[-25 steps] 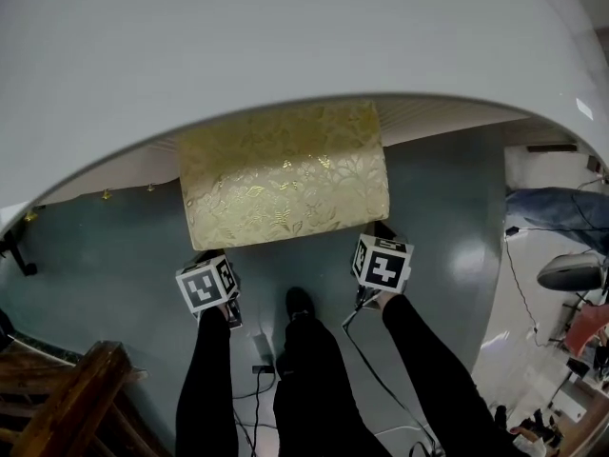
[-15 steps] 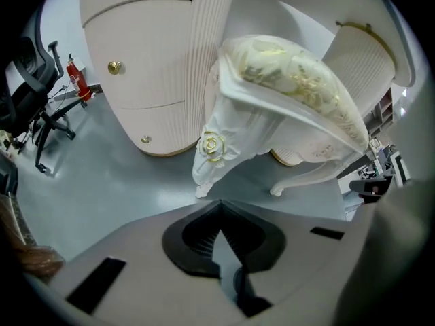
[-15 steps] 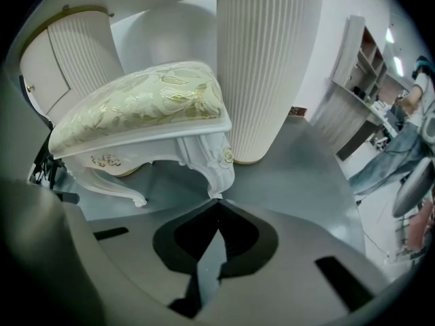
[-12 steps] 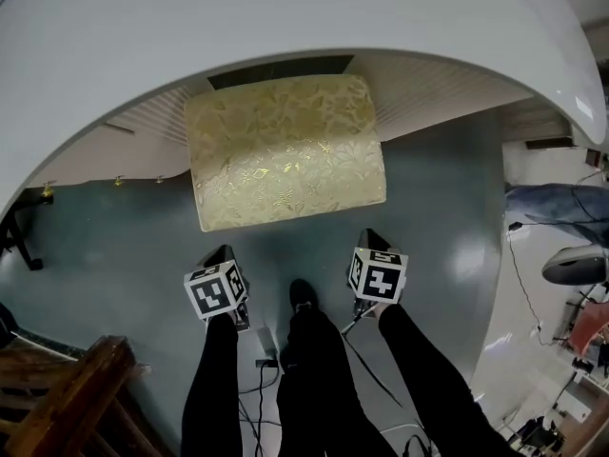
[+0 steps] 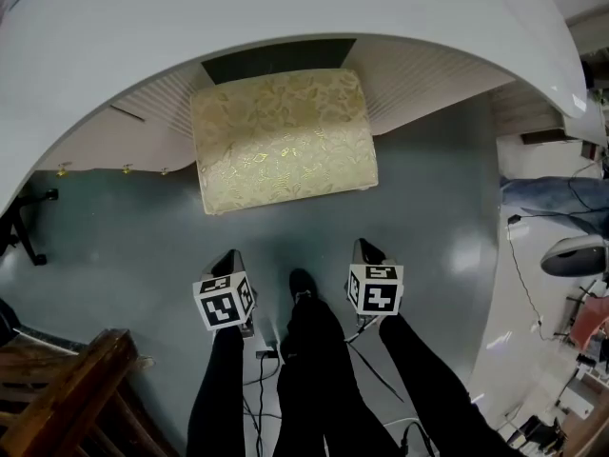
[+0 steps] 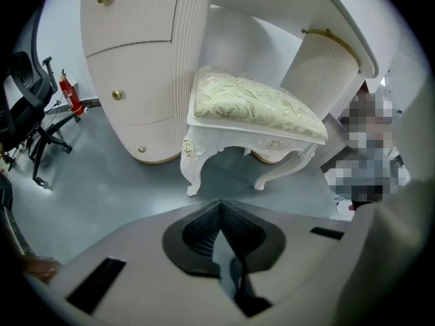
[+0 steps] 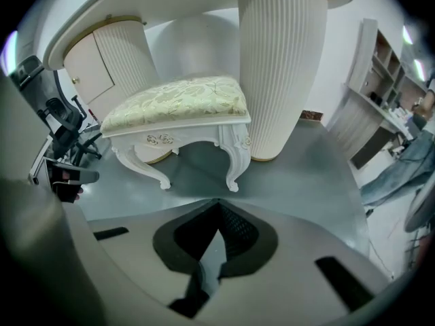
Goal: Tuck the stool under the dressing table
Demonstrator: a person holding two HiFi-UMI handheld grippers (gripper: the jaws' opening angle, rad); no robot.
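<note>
The stool (image 5: 285, 141) has a gold-patterned cushion and white carved legs. It stands between the two ribbed pedestals of the white dressing table (image 5: 285, 17), with its far edge at the tabletop's rim. In the left gripper view the stool (image 6: 251, 107) stands beside the drawer pedestal (image 6: 136, 66). In the right gripper view the stool (image 7: 180, 100) stands next to the right pedestal (image 7: 282, 66). My left gripper (image 5: 228, 257) and right gripper (image 5: 364, 248) hang a short way in front of the stool, apart from it. Both the left gripper (image 6: 219, 206) and the right gripper (image 7: 217, 202) are shut and hold nothing.
The person's legs (image 5: 314, 369) stand between the grippers, with cables (image 5: 262, 369) on the grey floor. Dark wooden furniture (image 5: 67, 398) is at the lower left. An office chair (image 6: 27, 114) and a fire extinguisher (image 6: 71, 94) are on the left, shelves (image 7: 380, 73) on the right.
Both grippers have drawn back from the stool's near edge, so a strip of floor now shows between them. More of the seat shows below the tabletop's rim.
</note>
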